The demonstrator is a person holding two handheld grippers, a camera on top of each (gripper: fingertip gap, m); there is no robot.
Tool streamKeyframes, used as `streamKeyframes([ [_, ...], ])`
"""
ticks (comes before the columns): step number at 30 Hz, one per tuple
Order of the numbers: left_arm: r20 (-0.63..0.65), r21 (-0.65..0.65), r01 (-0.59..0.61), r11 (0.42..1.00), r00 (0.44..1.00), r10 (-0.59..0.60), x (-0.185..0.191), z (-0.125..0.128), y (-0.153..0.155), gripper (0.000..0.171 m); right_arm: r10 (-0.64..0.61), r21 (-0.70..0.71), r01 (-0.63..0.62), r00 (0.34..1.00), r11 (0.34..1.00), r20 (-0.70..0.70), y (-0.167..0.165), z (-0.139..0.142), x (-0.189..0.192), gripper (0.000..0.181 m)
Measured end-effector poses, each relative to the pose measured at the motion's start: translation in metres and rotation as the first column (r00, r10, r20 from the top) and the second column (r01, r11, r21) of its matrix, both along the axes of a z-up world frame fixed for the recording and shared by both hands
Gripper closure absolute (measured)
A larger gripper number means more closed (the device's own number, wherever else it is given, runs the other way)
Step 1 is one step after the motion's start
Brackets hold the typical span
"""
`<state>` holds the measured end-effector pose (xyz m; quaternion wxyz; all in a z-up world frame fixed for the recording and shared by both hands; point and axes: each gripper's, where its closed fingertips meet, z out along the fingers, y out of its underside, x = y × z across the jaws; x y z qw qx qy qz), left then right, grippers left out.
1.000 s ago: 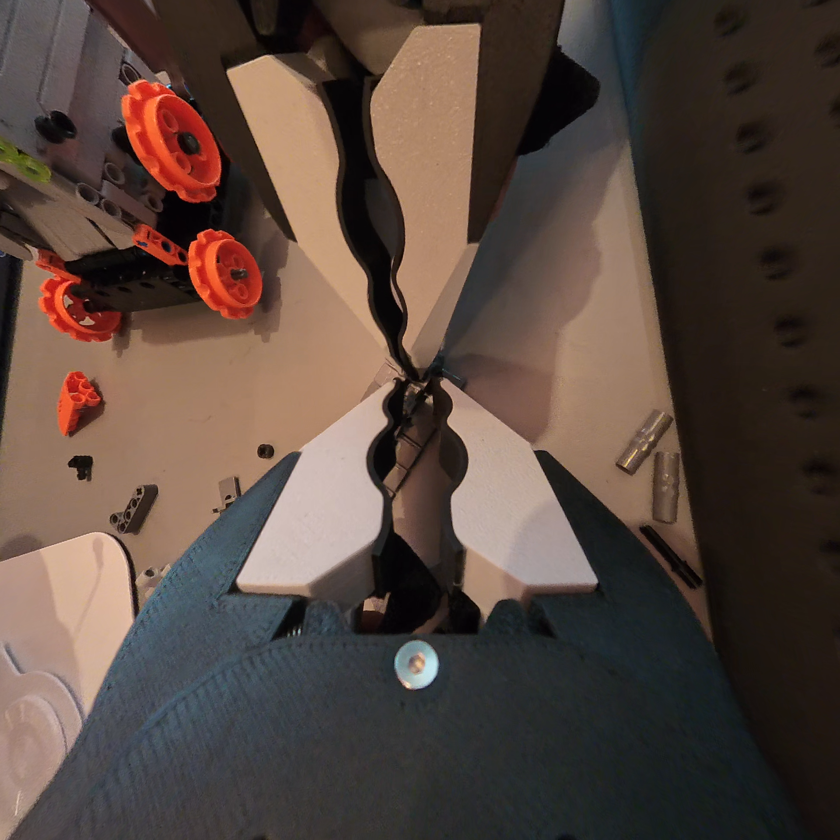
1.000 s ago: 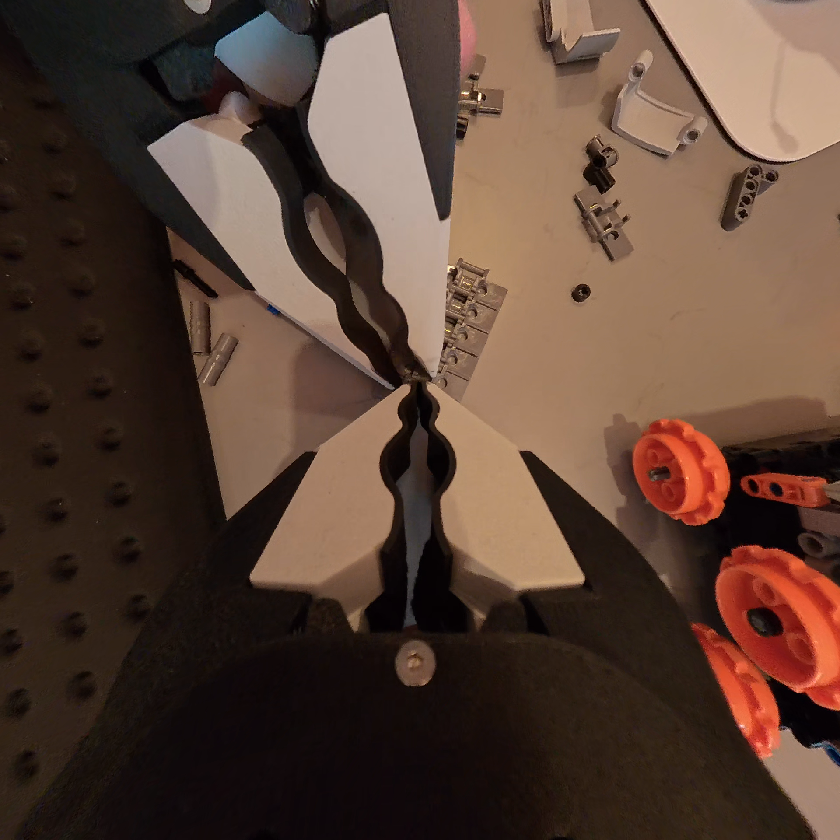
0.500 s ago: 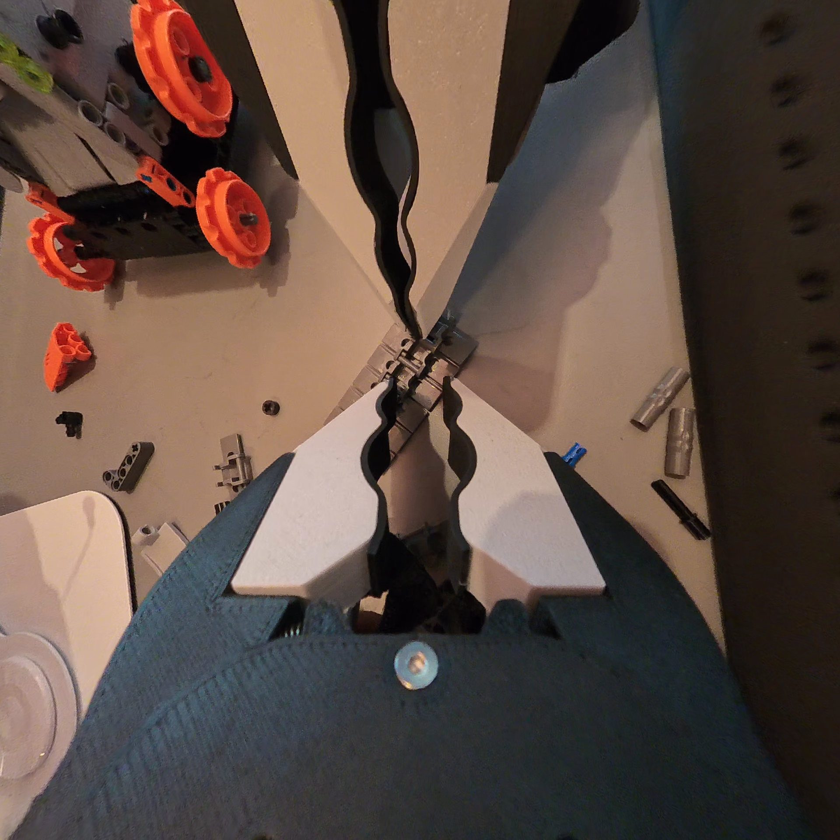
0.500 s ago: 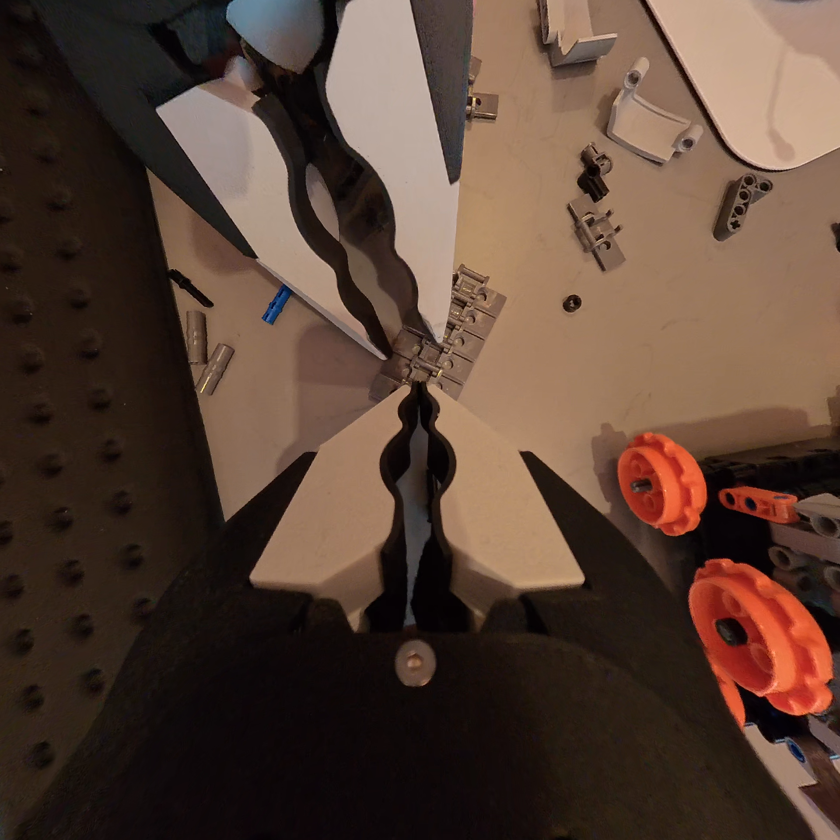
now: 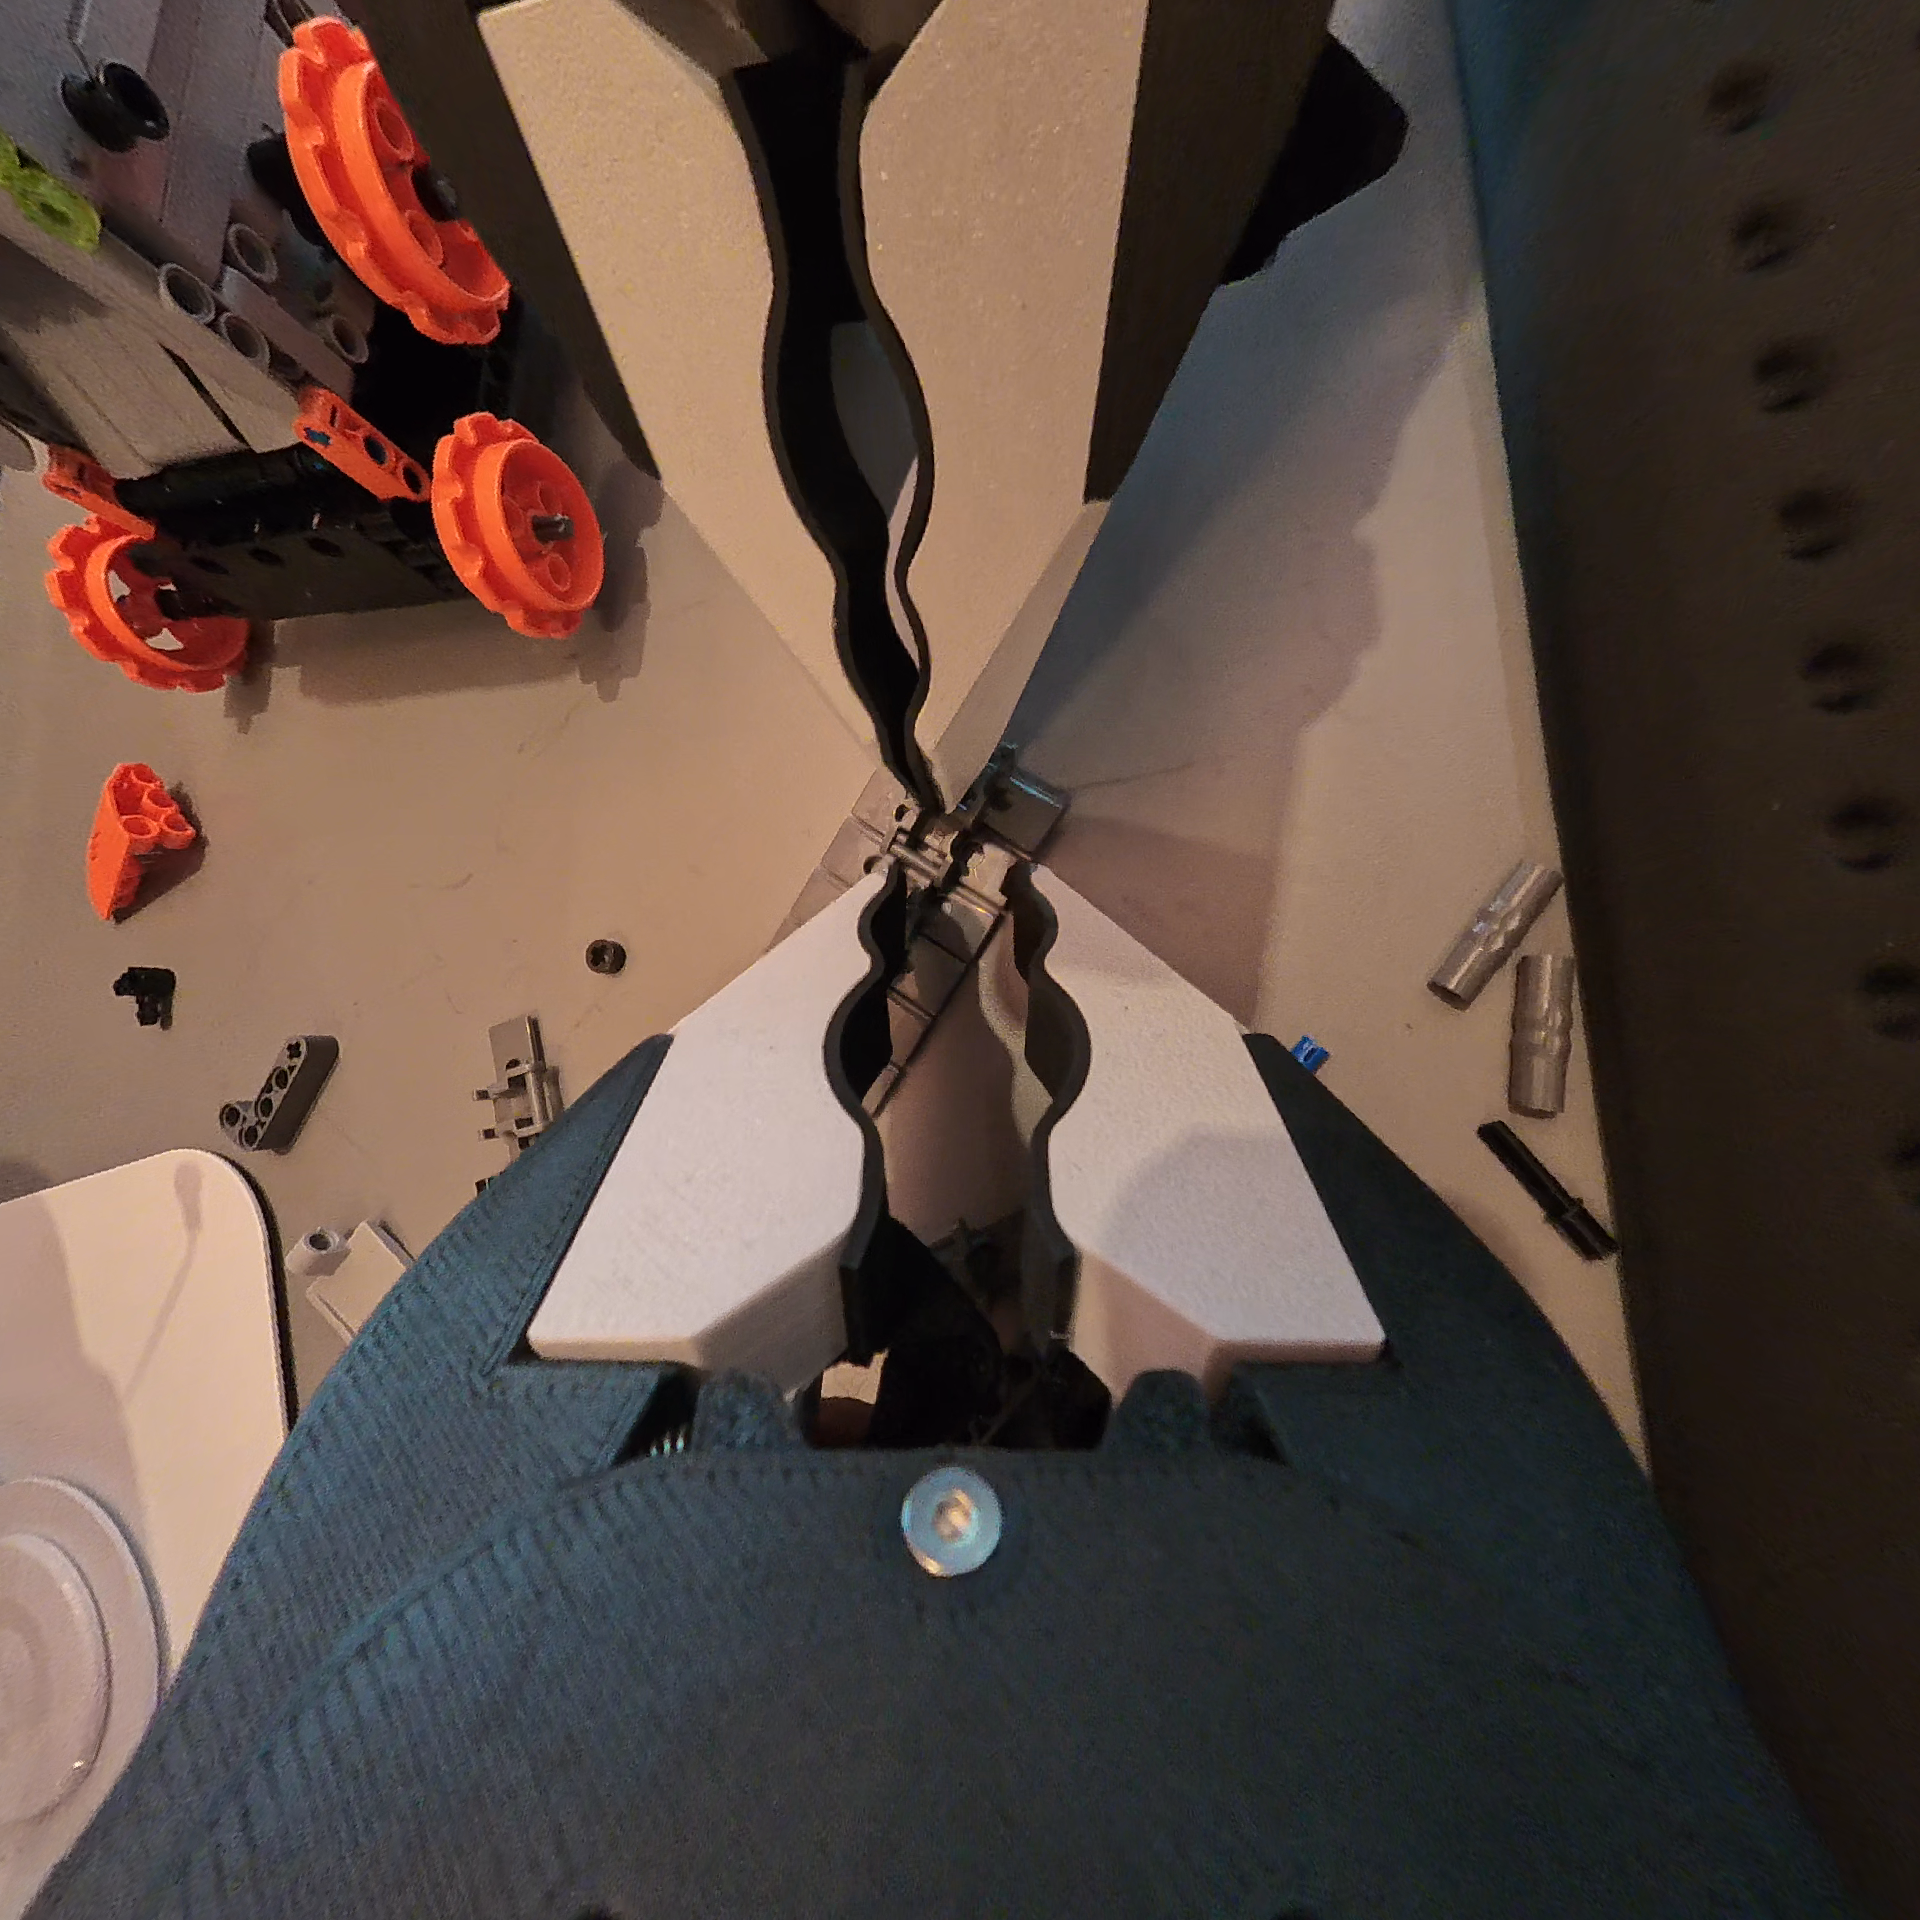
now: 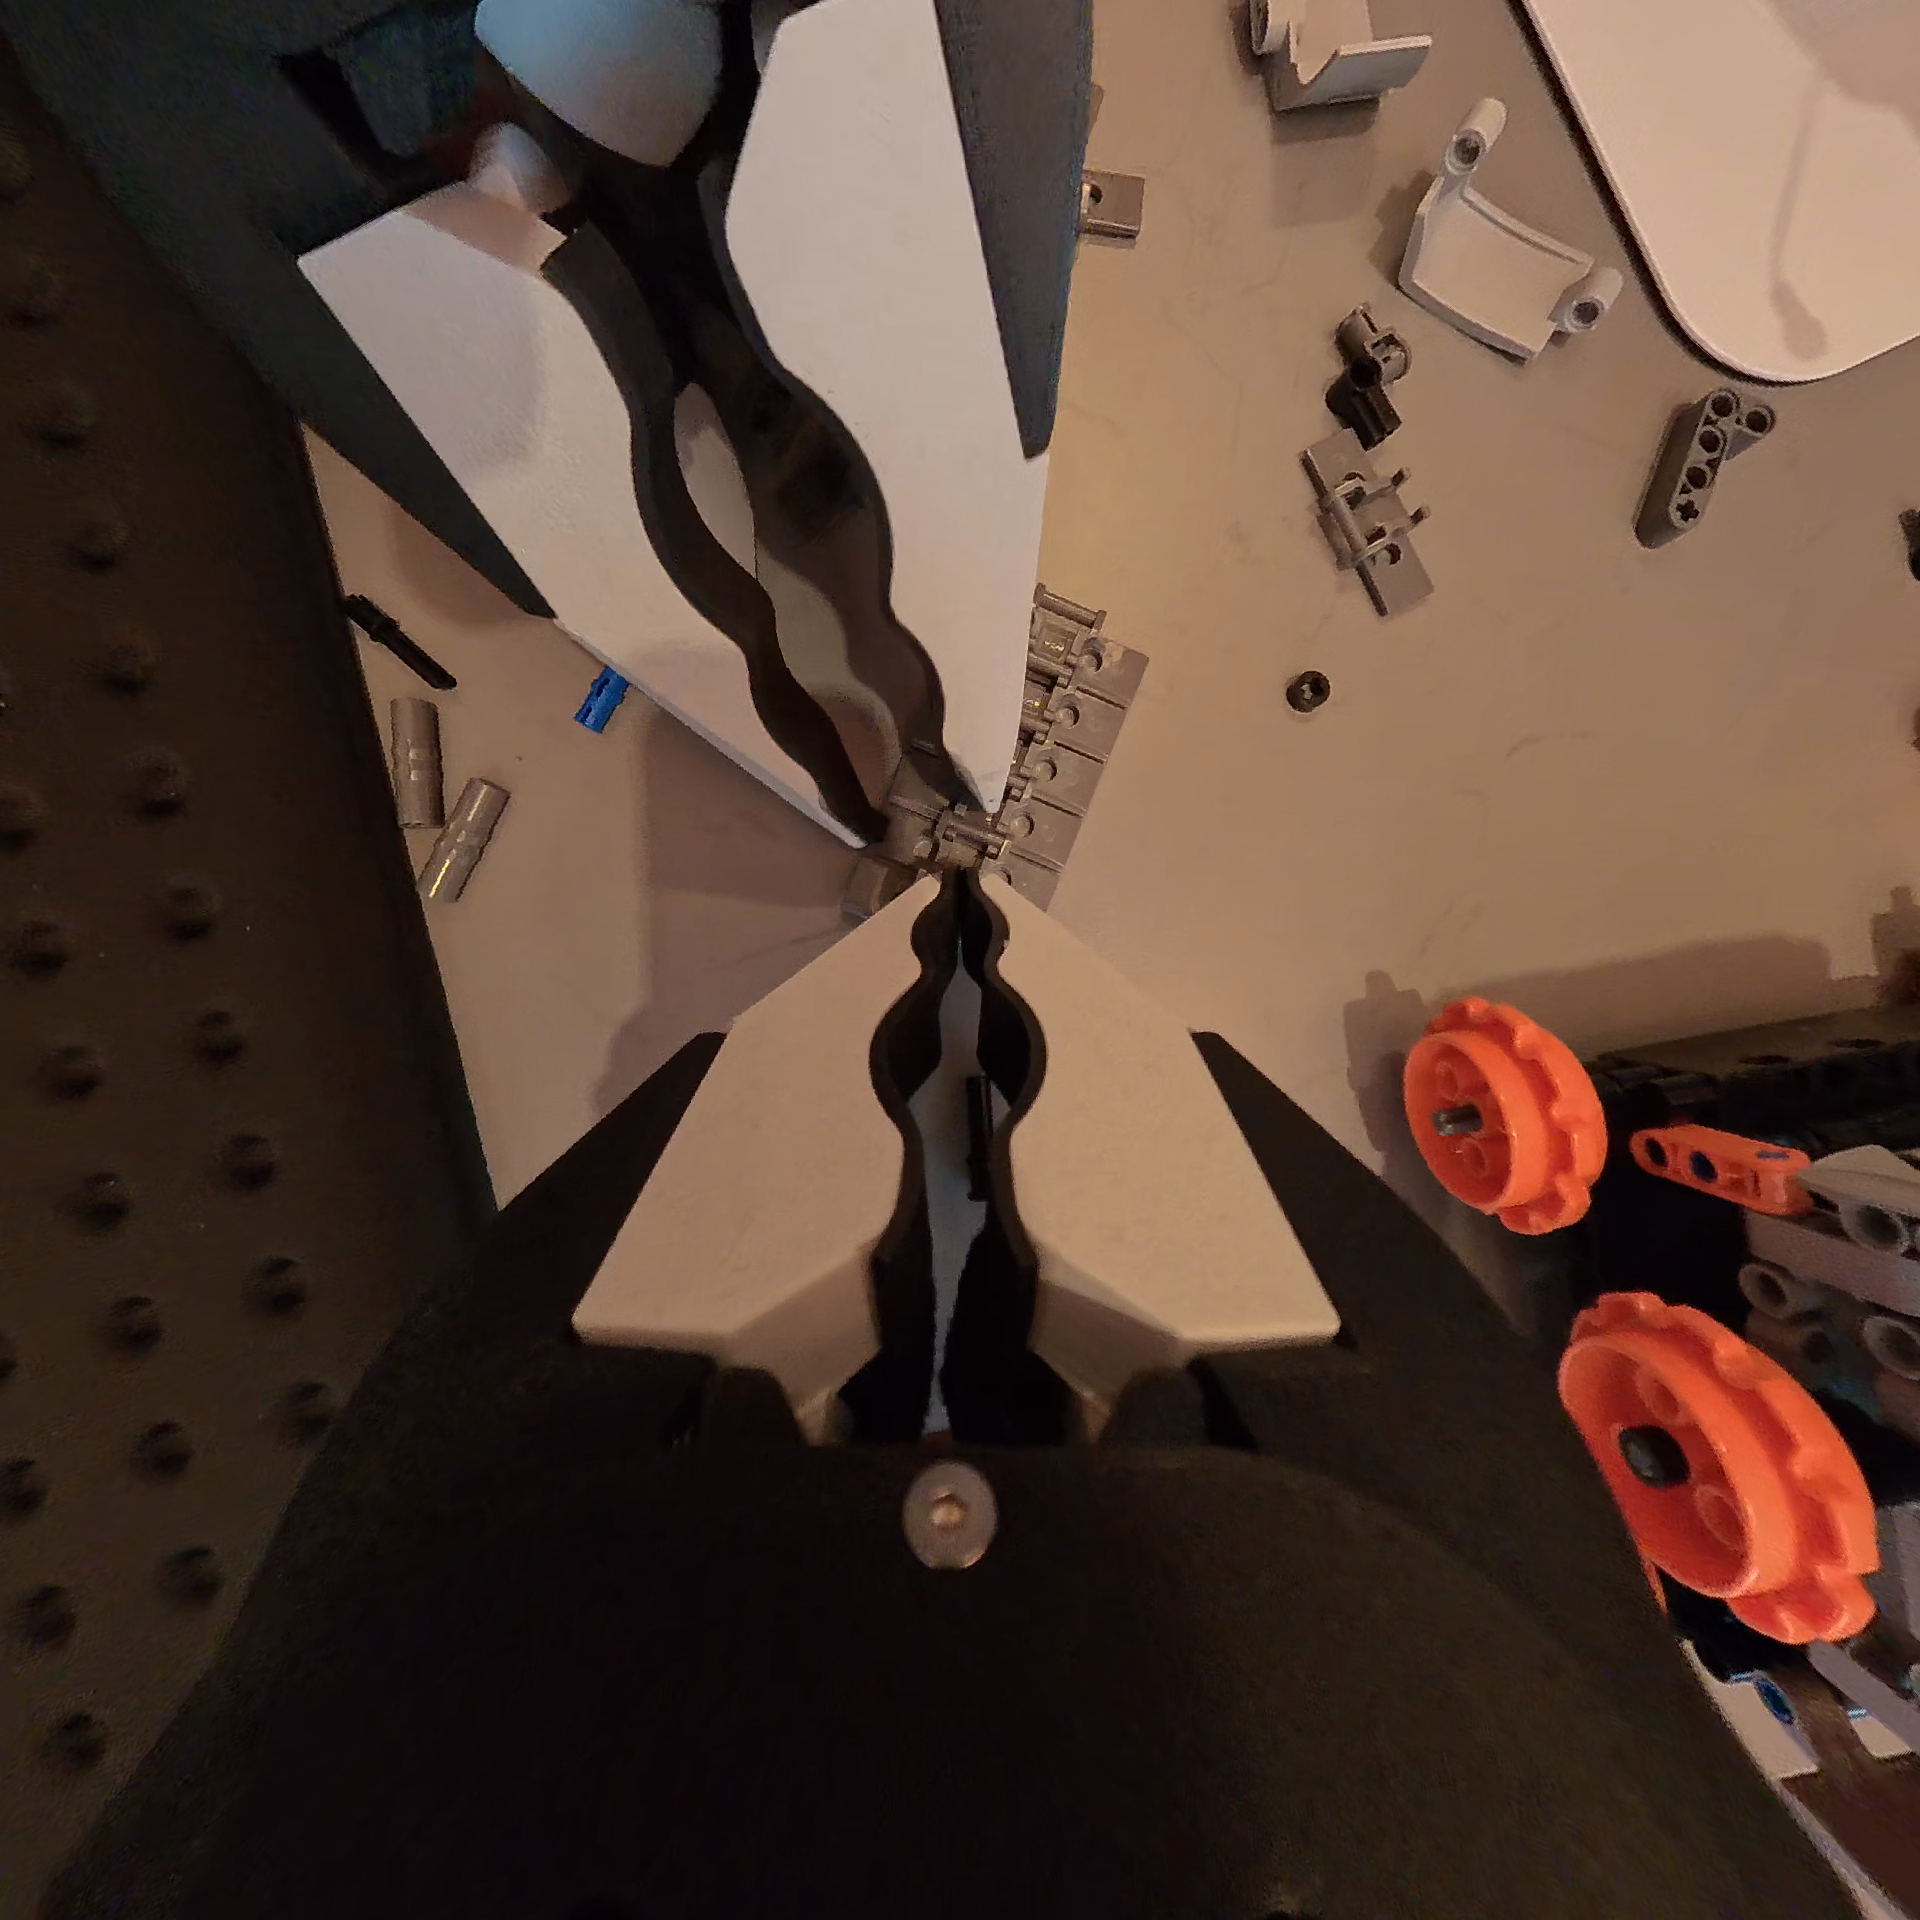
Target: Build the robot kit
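Right gripper [image 6: 958, 883] pinched on grey track chain [image 6: 1081, 743] mid-tabletop; left gripper [image 5: 951, 883] fingers slightly apart, straddling same chain, tips touching it.

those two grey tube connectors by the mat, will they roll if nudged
Probably yes: the grey tube connectors are round cylinders lying on their sides on the smooth table. They look small and light, so likely skittish, though the studded mat alongside may stop them.

Both claws cover most of the grey track strip [image 6: 1081, 748]; the wheeled model [image 5: 260, 416] is cut off at the far left edge.
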<state>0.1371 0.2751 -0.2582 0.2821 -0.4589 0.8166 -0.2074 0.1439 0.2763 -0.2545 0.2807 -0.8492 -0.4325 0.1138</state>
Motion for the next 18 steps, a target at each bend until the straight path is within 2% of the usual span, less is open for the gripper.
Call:
streamKeyframes([
  [5,0.03,-0.016,0.003,1.0,1.0,-0.002,0.0039,0.0012,-0.0034,0.15,0.004,-0.018,-0.004,1.0,1.0,0.015,0.0,-0.0005,0.0005,0.181],
  [7,0.066,-0.06,0.005,0.998,0.998,-0.001,0.0085,0.0059,-0.0099,0.155,0.017,-0.03,-0.016,0.999,0.999,0.036,-0.0006,-0.0016,0.0008,0.181],
  [9,0.049,-0.035,0.006,0.999,0.999,-0.004,0.0084,0.0038,-0.0095,0.156,0.031,-0.036,-0.028,0.998,0.999,0.06,-0.0009,-0.0018,0.001,0.181],
  [18,0.052,-0.066,-0.028,0.997,0.998,0.031,0.0087,0.0011,-0.0076,0.161,0.087,-0.091,-0.074,0.984,0.993,0.153,-0.0006,-0.0023,0.0002,0.181],
])
